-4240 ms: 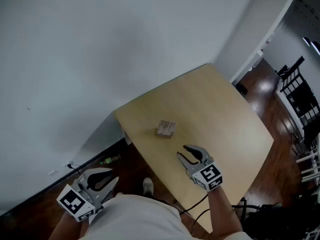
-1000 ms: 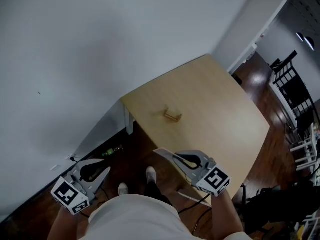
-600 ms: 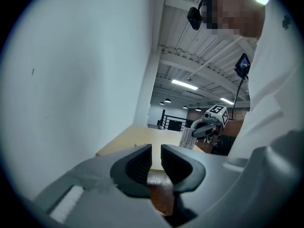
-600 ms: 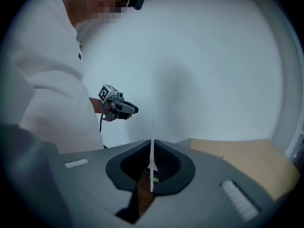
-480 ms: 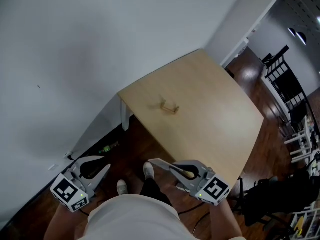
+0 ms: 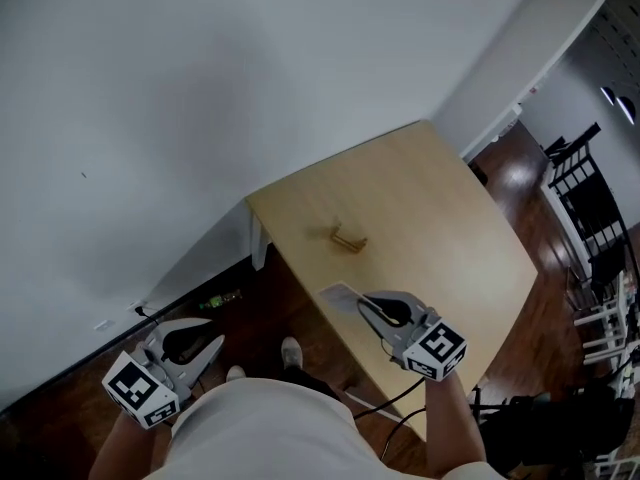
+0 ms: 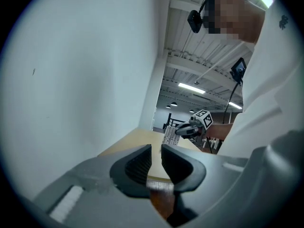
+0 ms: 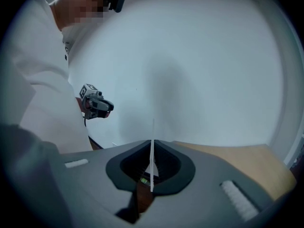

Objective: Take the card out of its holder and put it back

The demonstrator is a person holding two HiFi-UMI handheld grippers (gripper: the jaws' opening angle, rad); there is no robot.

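White card [image 6: 340,295] sits edge-on, pinched in the right gripper's [image 6: 372,306] closed jaws. It sticks out past the tips over the table's [image 6: 450,218] edge, well short of the holder [image 6: 348,237], which seems empty. Left gripper [image 7: 156,152] — jaws slightly apart, nothing between.

Quick headcount, head view. Two grippers: left gripper [image 6: 215,346] in the lower left, right gripper [image 6: 362,303] low and centre-right. Each has one marker cube, so two cubes: [image 6: 140,390] and [image 6: 436,350]. One card [image 6: 340,294]. One holder [image 6: 348,237], mid-frame. One wooden surface [image 6: 450,238]. One person, two arms in shot. Two shoe tips on the floor at bottom centre, [image 6: 291,352] and [image 6: 235,373], the second only partly showing. One small green bottle [image 6: 222,297] by the wall on the left. There are dark chairs on the right edge, too cramped to count.
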